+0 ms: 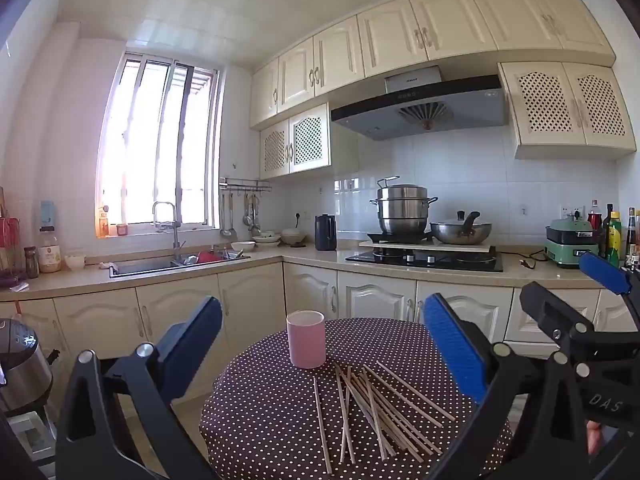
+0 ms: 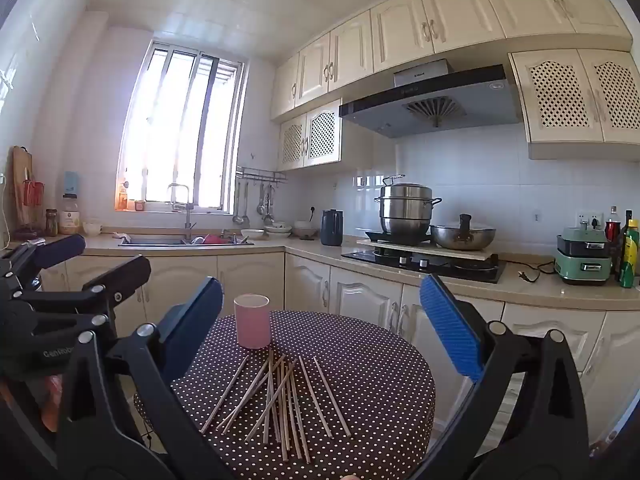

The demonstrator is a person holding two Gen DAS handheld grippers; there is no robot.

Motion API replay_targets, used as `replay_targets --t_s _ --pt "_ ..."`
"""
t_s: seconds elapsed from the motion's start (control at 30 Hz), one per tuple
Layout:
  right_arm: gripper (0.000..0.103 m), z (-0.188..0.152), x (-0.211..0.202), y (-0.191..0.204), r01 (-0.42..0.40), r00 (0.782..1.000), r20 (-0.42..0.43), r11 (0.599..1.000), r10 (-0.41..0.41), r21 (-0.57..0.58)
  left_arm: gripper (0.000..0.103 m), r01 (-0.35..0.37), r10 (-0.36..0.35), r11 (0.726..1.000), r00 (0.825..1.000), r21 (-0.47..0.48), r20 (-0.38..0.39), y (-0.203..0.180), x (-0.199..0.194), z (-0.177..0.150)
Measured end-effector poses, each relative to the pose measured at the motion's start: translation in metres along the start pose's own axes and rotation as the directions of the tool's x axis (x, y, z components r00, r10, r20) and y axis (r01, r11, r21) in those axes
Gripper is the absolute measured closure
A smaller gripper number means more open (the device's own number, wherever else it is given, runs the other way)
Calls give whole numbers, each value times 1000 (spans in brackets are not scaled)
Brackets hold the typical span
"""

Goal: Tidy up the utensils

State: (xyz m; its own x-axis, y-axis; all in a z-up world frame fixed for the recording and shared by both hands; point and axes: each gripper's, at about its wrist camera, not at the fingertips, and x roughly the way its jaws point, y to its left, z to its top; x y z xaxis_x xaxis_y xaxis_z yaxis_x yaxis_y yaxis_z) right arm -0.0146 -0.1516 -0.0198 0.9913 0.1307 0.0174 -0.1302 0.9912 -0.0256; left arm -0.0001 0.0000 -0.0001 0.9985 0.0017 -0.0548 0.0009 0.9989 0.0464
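A pink cup (image 1: 306,340) (image 2: 252,322) stands upright at the far side of a round table (image 1: 260,404) (image 2: 380,360) covered in a dark polka-dot cloth. Several wooden chopsticks (image 1: 372,404) (image 2: 280,400) lie loose and crossed on the cloth in front of the cup. My left gripper (image 1: 320,308) (image 2: 114,252) is open, held level over the table's near edge with nothing between its blue pads. My right gripper (image 2: 322,286) (image 1: 558,276) hangs beside it, also open and empty. Neither gripper touches the cup or the chopsticks.
Behind the table runs an L-shaped kitchen counter (image 1: 312,258) with a sink (image 1: 160,266), a dark kettle (image 1: 325,233), and a stove with a steamer pot (image 1: 402,208) and a wok (image 1: 460,232). A green appliance (image 2: 584,258) and bottles stand at right. A rice cooker (image 1: 22,364) sits low at left.
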Motion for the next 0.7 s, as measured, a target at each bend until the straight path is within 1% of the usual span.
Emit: replay_targets --t_s 0.27,0.33,0.37,0.6,0.7 --pt "6 -1 -2 0 -4 1000 -2 1000 4 2 4 0 0 1000 1000 -1 2 -1 -3 0" --pt "6 -3 4 0 -4 1000 -8 1000 4 2 4 -3 3 1000 1000 3 7 -3 -5 1" --pt "6 -3 4 0 -4 1000 -8 1000 4 2 4 -2 2 1000 1000 1 -3 -3 1 -2" --pt "6 -4 5 1 -6 1000 -10 1000 6 2 4 -5 5 1000 1000 5 1 -7 5 -10" --pt "6 -7 4 7 -7 1000 -11 1000 7 4 4 -5 5 1000 1000 1 -2 1 0 -2"
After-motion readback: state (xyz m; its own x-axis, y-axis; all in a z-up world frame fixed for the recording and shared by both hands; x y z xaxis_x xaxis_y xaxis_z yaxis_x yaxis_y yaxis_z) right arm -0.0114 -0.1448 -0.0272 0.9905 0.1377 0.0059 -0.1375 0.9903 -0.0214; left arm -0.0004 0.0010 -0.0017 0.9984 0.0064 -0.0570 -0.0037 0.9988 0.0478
